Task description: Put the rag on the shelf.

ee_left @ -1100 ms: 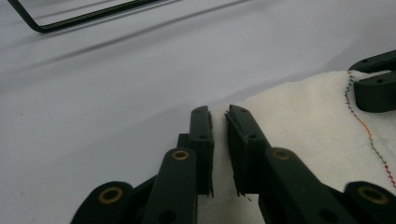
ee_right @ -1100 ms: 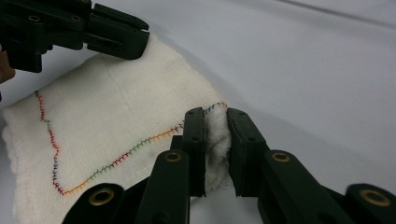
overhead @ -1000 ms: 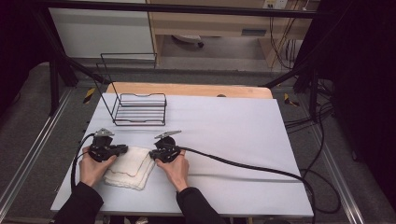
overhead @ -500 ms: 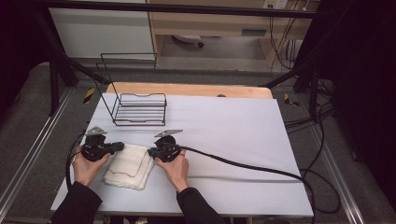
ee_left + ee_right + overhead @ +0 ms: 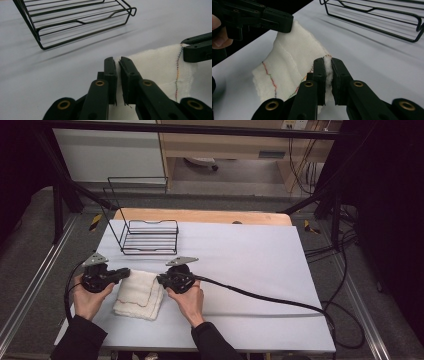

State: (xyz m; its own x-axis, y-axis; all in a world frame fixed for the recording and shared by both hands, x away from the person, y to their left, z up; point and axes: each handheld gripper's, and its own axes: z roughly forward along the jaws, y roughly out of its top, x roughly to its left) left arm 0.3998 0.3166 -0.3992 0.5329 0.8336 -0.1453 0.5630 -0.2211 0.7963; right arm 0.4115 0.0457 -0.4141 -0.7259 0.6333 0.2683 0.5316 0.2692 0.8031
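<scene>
A folded white cloth (image 5: 137,297) with coloured stitching lies near the front left of the grey table (image 5: 250,265). My left gripper (image 5: 128,272) is shut on the cloth's far left corner, and my right gripper (image 5: 160,280) is shut on its far right corner. In the left gripper view the left gripper (image 5: 117,66) pinches the cloth (image 5: 155,65) edge, with the other gripper's jaws (image 5: 197,47) at the right. In the right gripper view the right gripper (image 5: 326,65) clamps the cloth (image 5: 292,60), which hangs stretched toward the left gripper (image 5: 274,18).
A black wire rack (image 5: 149,237) stands behind the cloth at the back left, also visible in the left gripper view (image 5: 75,22) and the right gripper view (image 5: 374,20). A wooden board (image 5: 200,215) runs along the far table edge. The right gripper's cable (image 5: 265,297) trails to the right.
Both hands have risen slightly, lifting the cloth's far edge off the table. The left gripper has drifted a little to the left, stretching the cloth between the two grippers.
</scene>
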